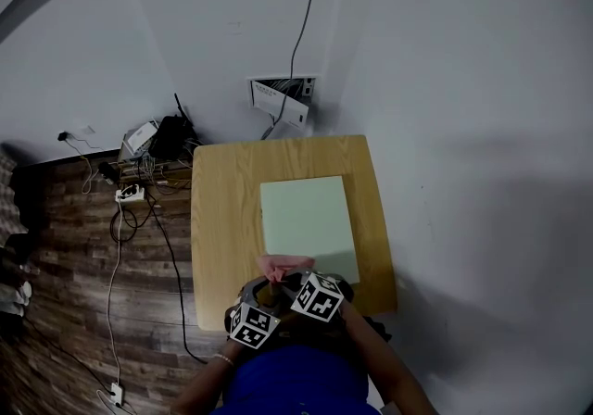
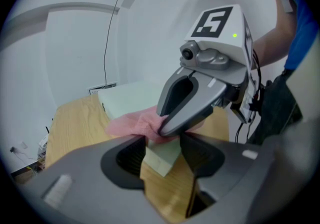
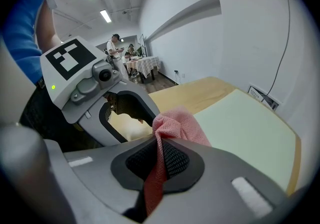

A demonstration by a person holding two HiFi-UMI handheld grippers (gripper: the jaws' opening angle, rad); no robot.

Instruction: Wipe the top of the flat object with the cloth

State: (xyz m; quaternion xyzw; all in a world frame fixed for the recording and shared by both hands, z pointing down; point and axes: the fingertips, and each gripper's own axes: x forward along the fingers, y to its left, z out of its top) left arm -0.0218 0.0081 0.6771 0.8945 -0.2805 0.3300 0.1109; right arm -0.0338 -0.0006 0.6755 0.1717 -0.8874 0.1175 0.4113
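Note:
A pale green flat board (image 1: 306,214) lies on a small wooden table (image 1: 222,219). A pink cloth (image 1: 281,265) rests on the board's near edge. My right gripper (image 3: 159,140) is shut on the cloth (image 3: 175,123), which bunches out over the board (image 3: 245,123). The left gripper (image 2: 162,155) is open, with the board's near corner showing between its jaws. In that view the right gripper (image 2: 167,125) presses the cloth (image 2: 132,124) onto the board (image 2: 132,98). Both grippers are close together at the table's near edge, left gripper (image 1: 264,297) beside right gripper (image 1: 287,276).
White walls stand behind and to the right of the table. A wall box with cables (image 1: 283,94) sits behind the table's far edge. A dark bag, power strips and cords (image 1: 139,172) lie on the wooden floor at the left. People stand far off (image 3: 116,48).

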